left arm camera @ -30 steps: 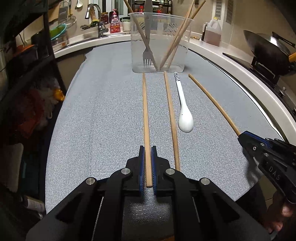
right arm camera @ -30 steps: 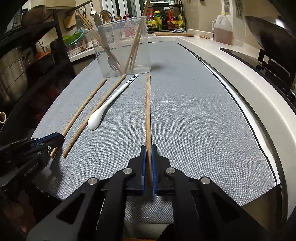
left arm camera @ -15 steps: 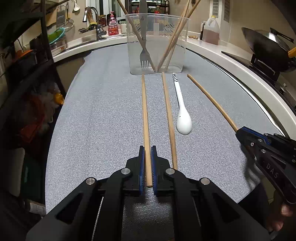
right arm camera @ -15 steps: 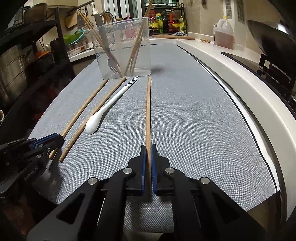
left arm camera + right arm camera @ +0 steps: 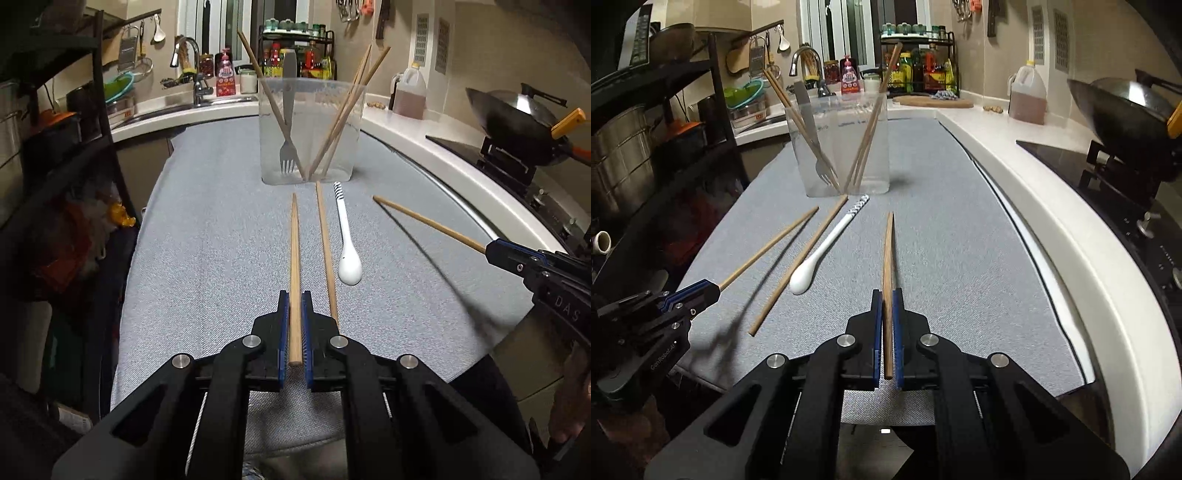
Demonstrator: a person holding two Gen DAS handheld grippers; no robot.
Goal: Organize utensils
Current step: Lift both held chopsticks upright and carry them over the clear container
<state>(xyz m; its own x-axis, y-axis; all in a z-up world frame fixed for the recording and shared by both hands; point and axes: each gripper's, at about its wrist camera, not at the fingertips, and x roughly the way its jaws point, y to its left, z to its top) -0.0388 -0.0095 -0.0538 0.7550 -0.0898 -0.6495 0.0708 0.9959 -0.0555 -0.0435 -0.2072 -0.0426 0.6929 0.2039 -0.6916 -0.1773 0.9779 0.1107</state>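
Each hand has a chopstick clamped and off the cloth, so the step in hand looks like carrying the two sticks toward the holder. The left gripper [image 5: 294,306] has its jaws closed nearly all the way on the butt end of the left chopstick [image 5: 294,243], whose tip points at the clear container [image 5: 310,133] and hangs above the grey mat [image 5: 207,258], casting no contact there. The right gripper [image 5: 885,306] is likewise pinched tight on the right chopstick [image 5: 887,254], which juts forward over its own shadow. Between them, on the mat, lie a loose chopstick [image 5: 327,251] and a white spoon [image 5: 347,247] with a striped handle, side by side and close to the container's foot. The container already holds a fork [image 5: 287,147] and several chopsticks leaning against its walls. The next move probably calls for raising each tip above the rim, tilting the stick steeply downward, and releasing only once it is inside; doing one hand at a time would keep the sticks from crossing.
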